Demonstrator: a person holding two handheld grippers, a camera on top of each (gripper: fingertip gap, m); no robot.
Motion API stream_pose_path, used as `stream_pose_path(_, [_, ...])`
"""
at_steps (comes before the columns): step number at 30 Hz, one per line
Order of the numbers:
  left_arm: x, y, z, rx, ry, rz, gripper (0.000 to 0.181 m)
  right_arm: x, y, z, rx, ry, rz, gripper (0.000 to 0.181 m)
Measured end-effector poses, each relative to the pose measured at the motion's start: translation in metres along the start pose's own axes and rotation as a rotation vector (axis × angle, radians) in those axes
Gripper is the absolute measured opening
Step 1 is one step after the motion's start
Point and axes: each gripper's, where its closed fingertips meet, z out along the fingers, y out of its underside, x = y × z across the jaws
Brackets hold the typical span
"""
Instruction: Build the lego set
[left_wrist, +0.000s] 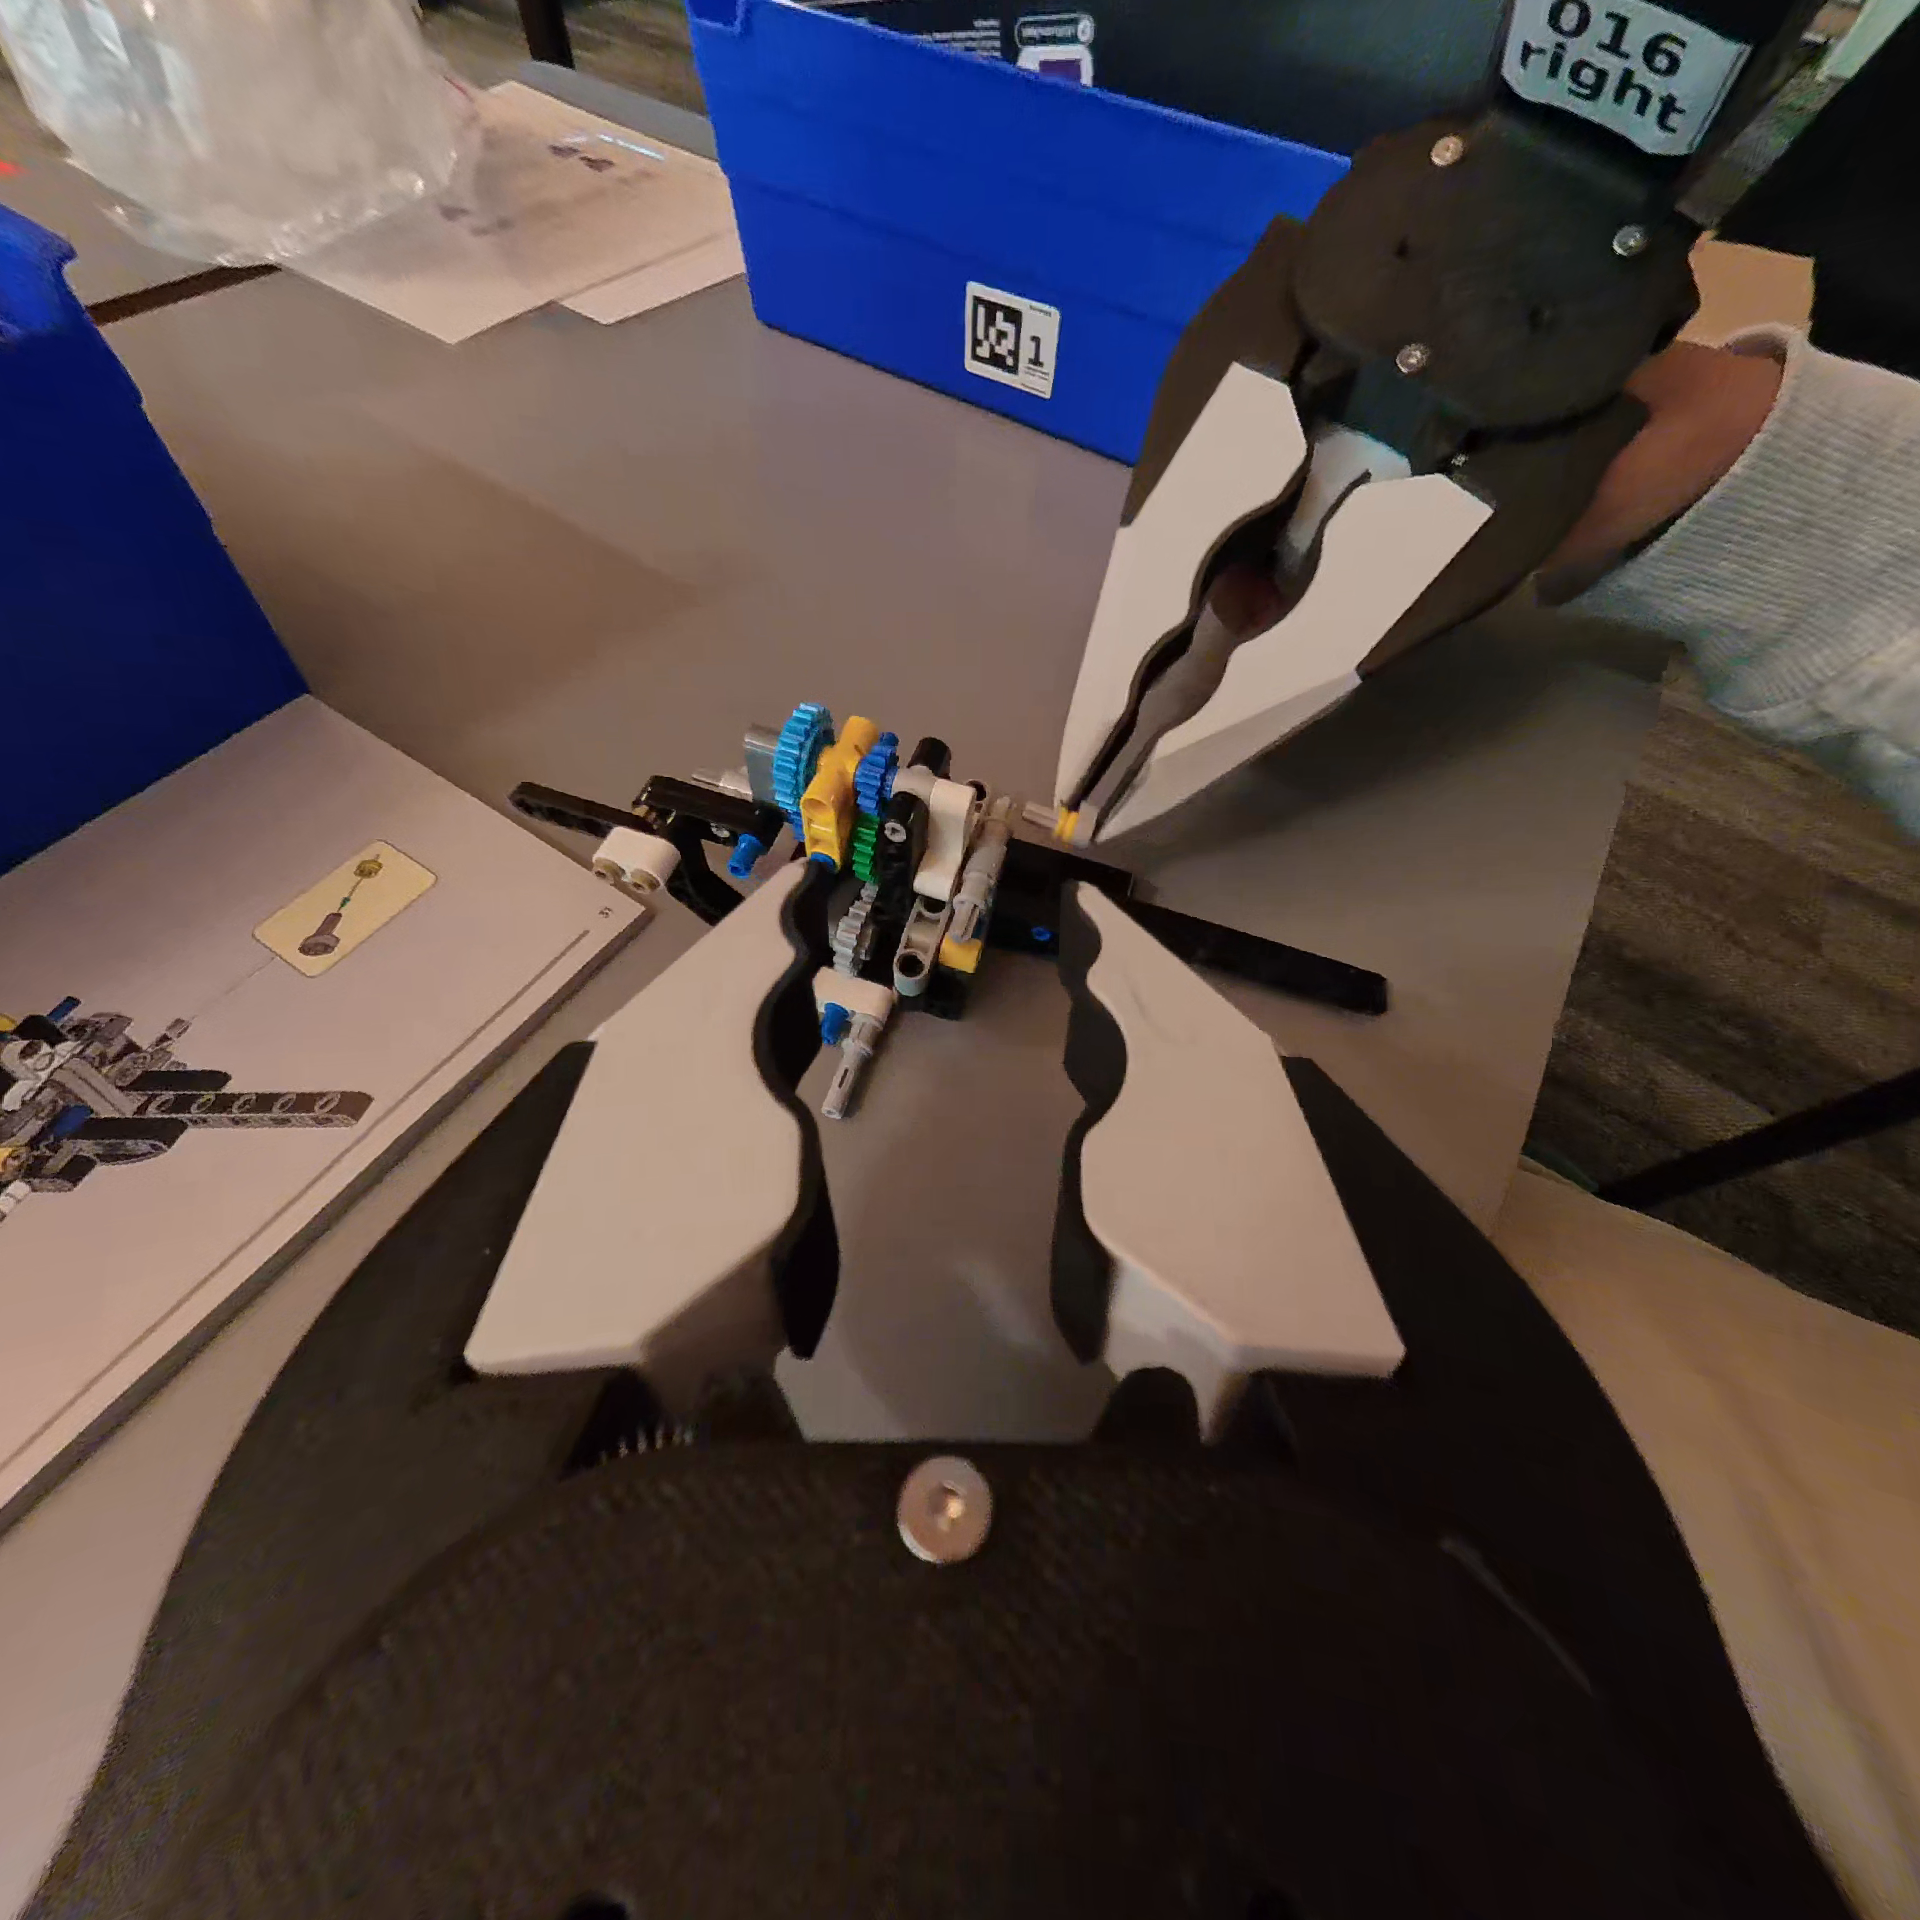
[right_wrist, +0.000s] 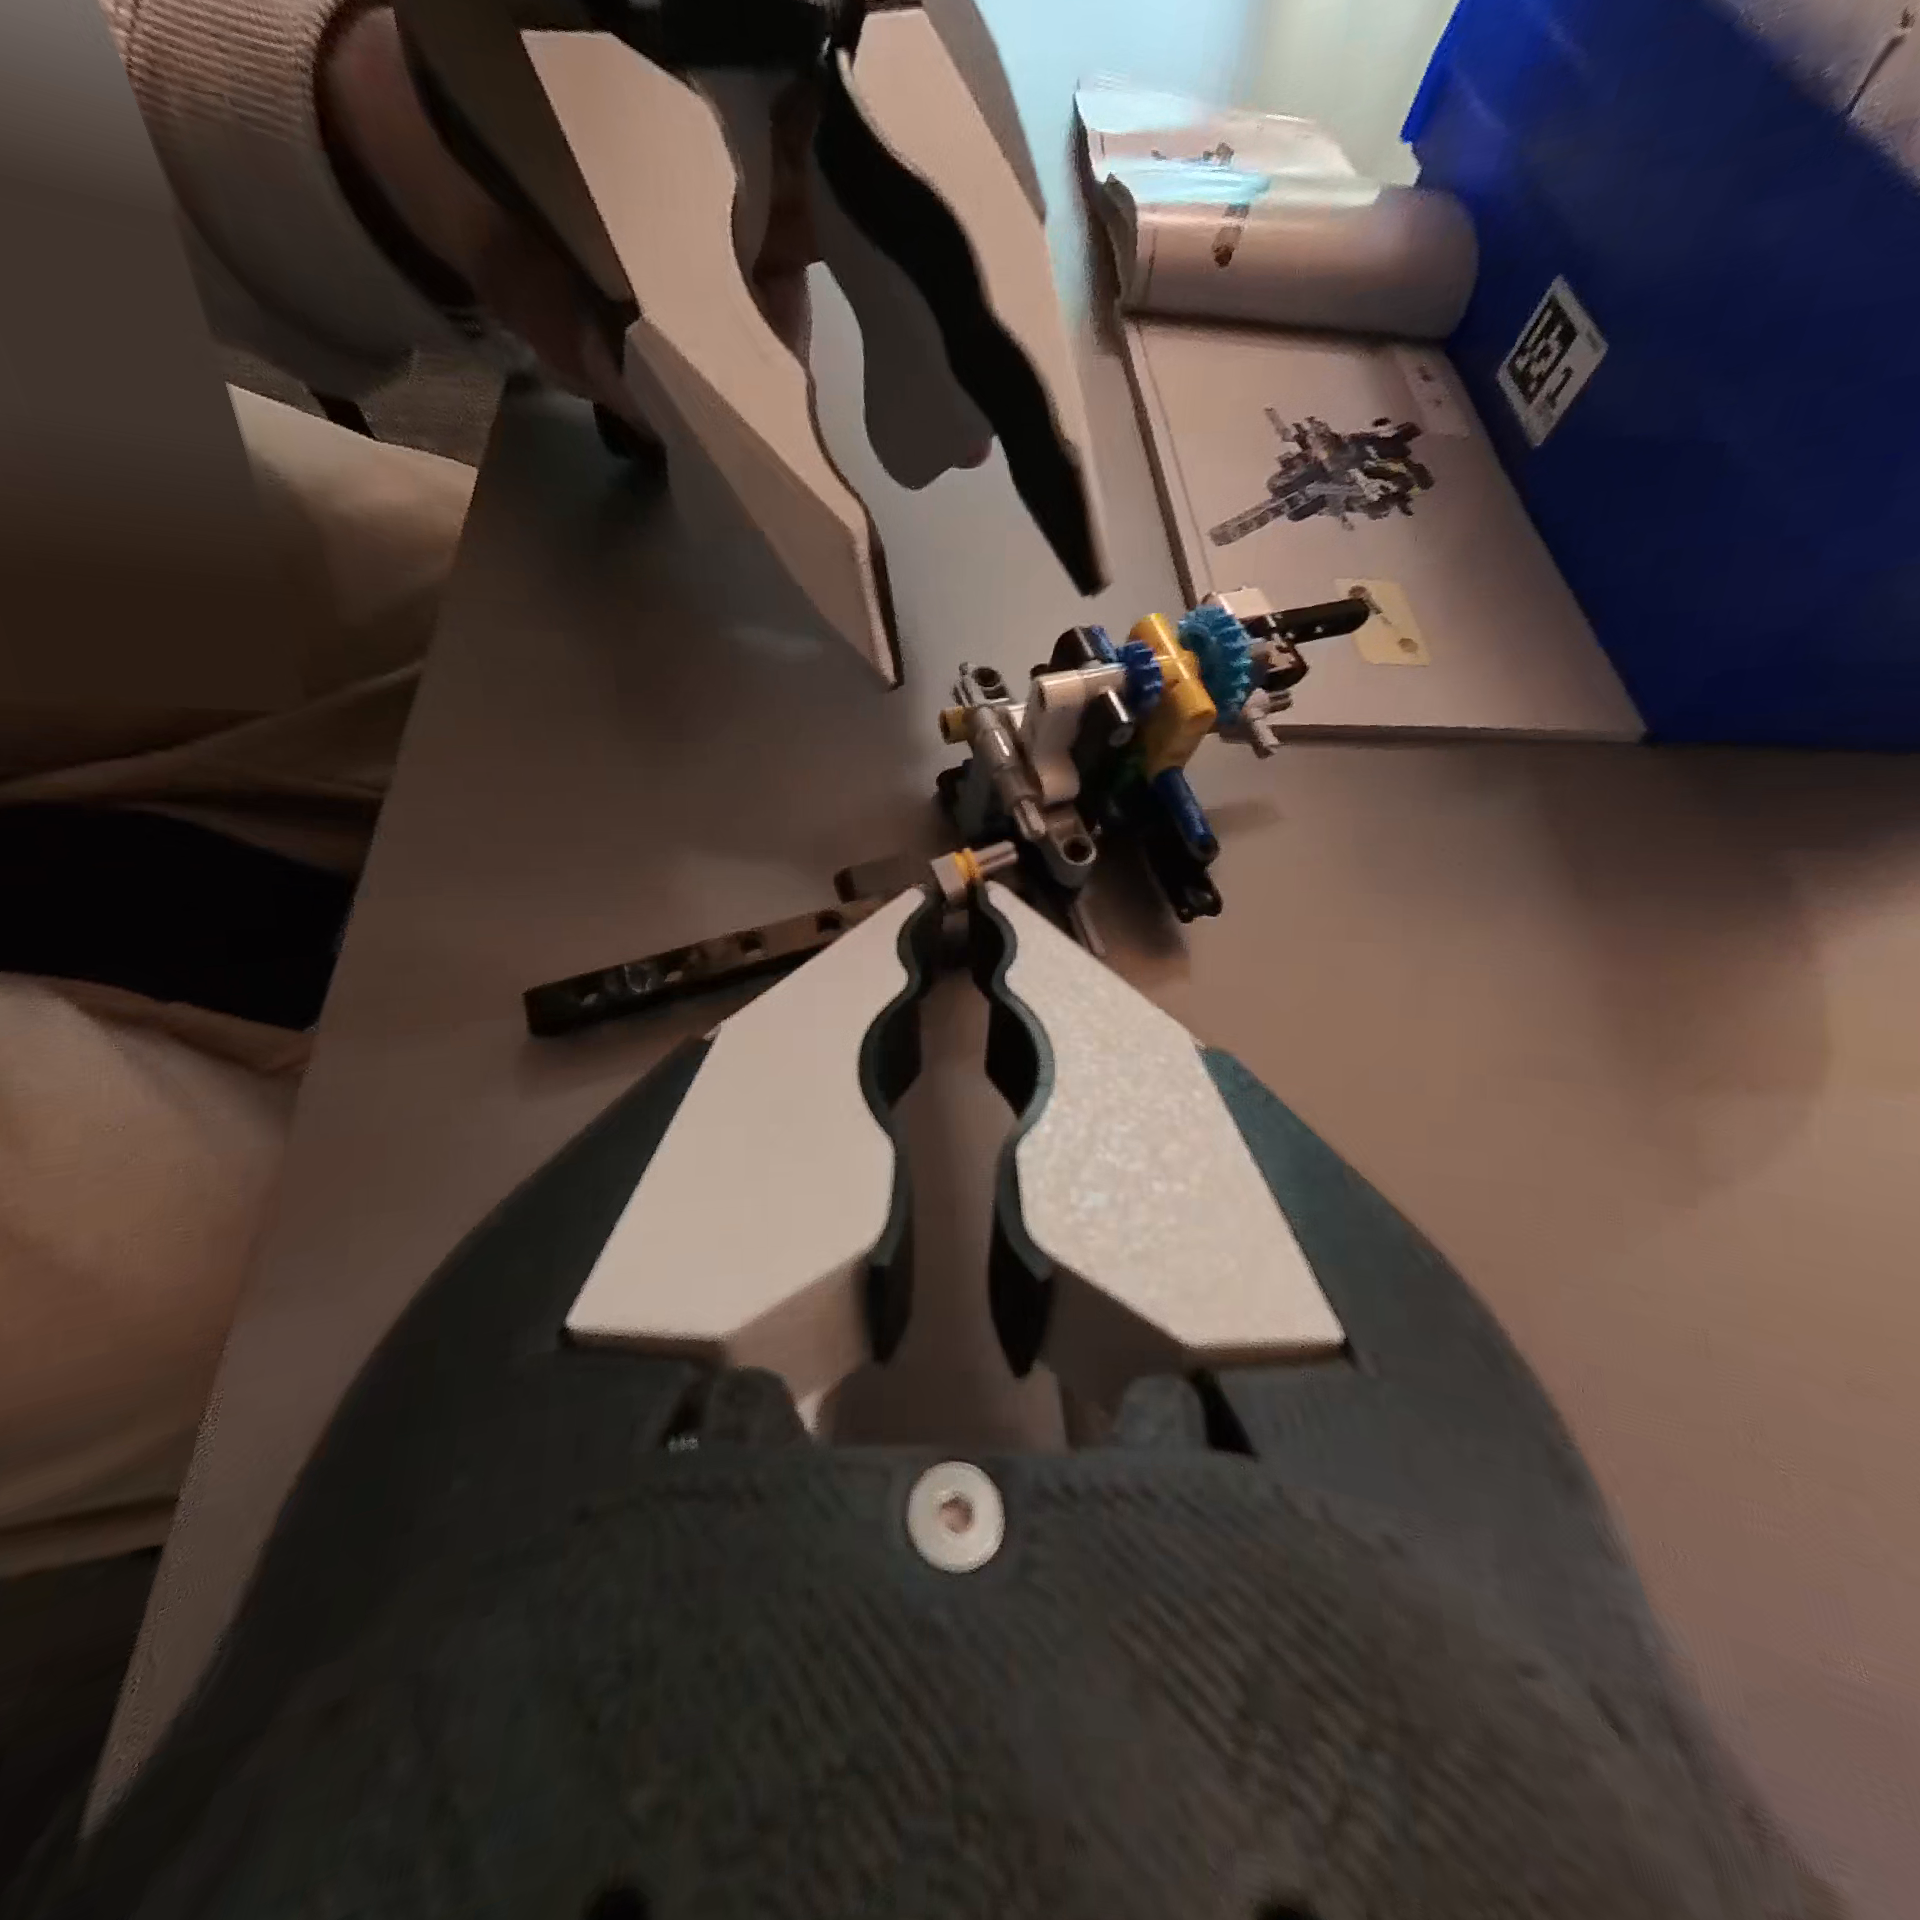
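The partly built lego assembly (left_wrist: 883, 831) of blue gears, a yellow connector, white and black parts stands on the grey table (left_wrist: 520, 540), with a long black beam (left_wrist: 1247, 956) sticking out of it. It also shows in the right wrist view (right_wrist: 1091, 727). My left gripper (left_wrist: 940, 883) is open, its fingers on either side of the assembly's near end. My right gripper (right_wrist: 954, 899) is shut on a small grey pin with a yellow ring (right_wrist: 966, 864), held just beside the assembly's right end. The right gripper (left_wrist: 1081, 826) shows in the left wrist view too.
An open instruction booklet (left_wrist: 260, 987) lies left of the assembly. A blue bin (left_wrist: 935, 208) stands behind it and another blue bin (left_wrist: 104, 571) at the left. A clear plastic bag (left_wrist: 229, 125) and papers lie at the back left. The table edge runs along the right.
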Motion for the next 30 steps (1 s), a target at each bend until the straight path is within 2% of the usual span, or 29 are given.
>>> stream_pose_path(6, [0.003, 0.011, 0.01, -0.089, 0.019, 0.022, 0.038, 0.004, 0.003, 0.001, -0.015, -0.01, -0.007, 0.004])
stream_pose_path(10, [0.0, 0.012, 0.012, -0.108, 0.0, 0.055, 0.035, 0.002, 0.009, 0.007, -0.063, -0.038, 0.003, 0.004])
stream_pose_path(19, [-0.004, 0.015, 0.016, -0.137, -0.028, 0.06, 0.022, 0.001, 0.006, 0.011, -0.062, -0.031, -0.021, 0.004])
stream_pose_path(30, [-0.004, 0.015, 0.017, -0.136, -0.012, 0.051, 0.02, 0.003, 0.005, 0.014, -0.072, -0.083, 0.133, 0.004])
